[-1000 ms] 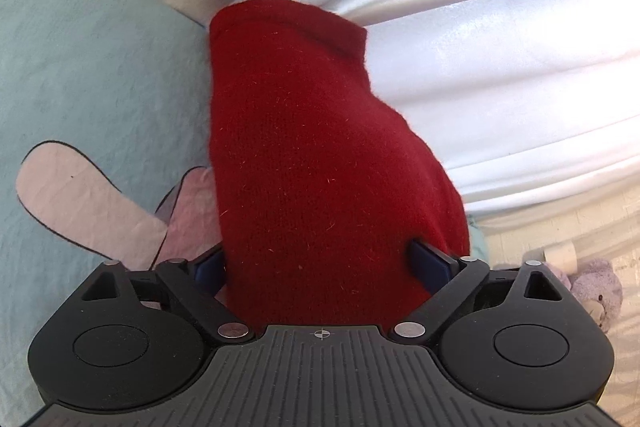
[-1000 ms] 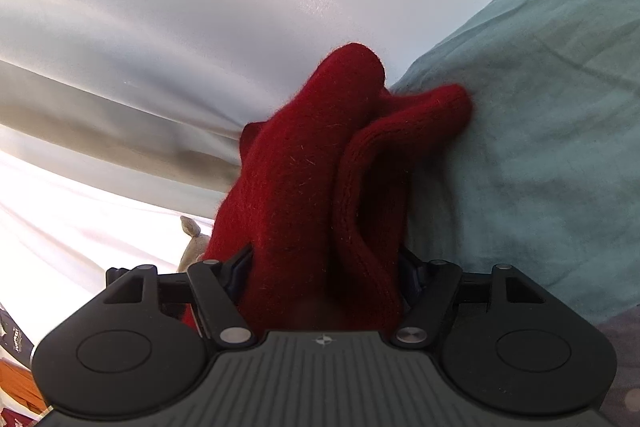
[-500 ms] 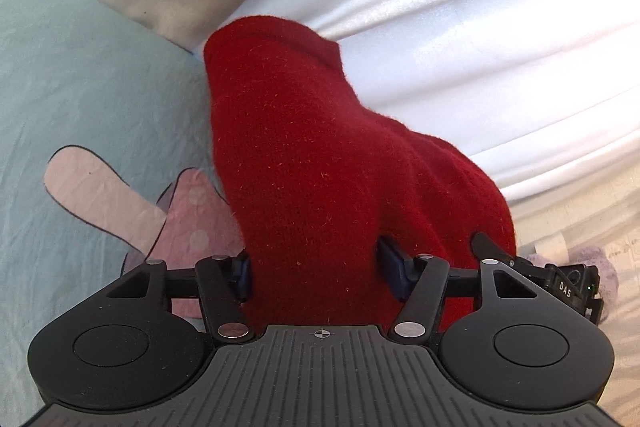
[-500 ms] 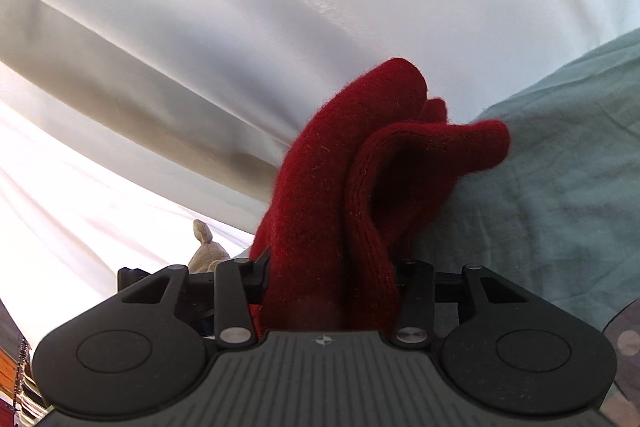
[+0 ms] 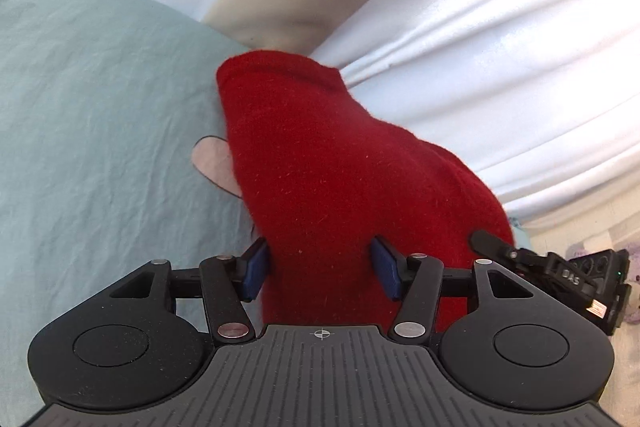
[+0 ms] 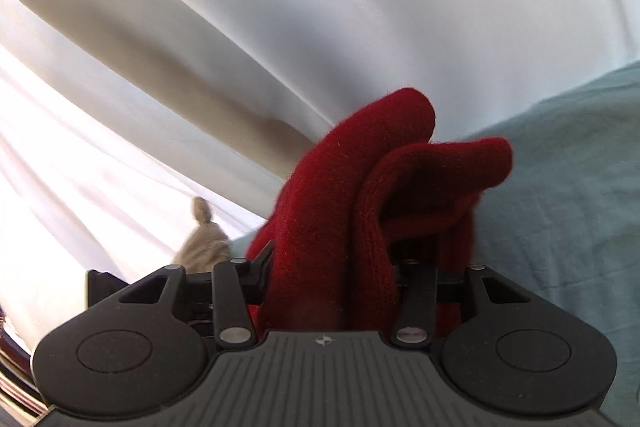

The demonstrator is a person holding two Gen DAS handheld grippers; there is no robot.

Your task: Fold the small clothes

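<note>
Above the teal bedsheet (image 5: 100, 131), both the left gripper (image 5: 320, 263) and right gripper (image 6: 332, 271) clench a red knit garment (image 5: 340, 187); left jaws have just closed further, right reopened slightly; "DAS" shows on the right gripper.

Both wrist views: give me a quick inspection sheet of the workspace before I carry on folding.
Surface: pale teal bedsheet with a pink printed patch.
Job's things: red knitted garment, bunched, held in both tongs.
Clutter: beige knitted toy; purple plush toy at the edge.
Grippers: left tongs closed on the garment, jaws just closing; right tongs gripping folded layers, jaws just opening.
Cables: nothing seen.
Surroundings: white draped curtain.
</note>
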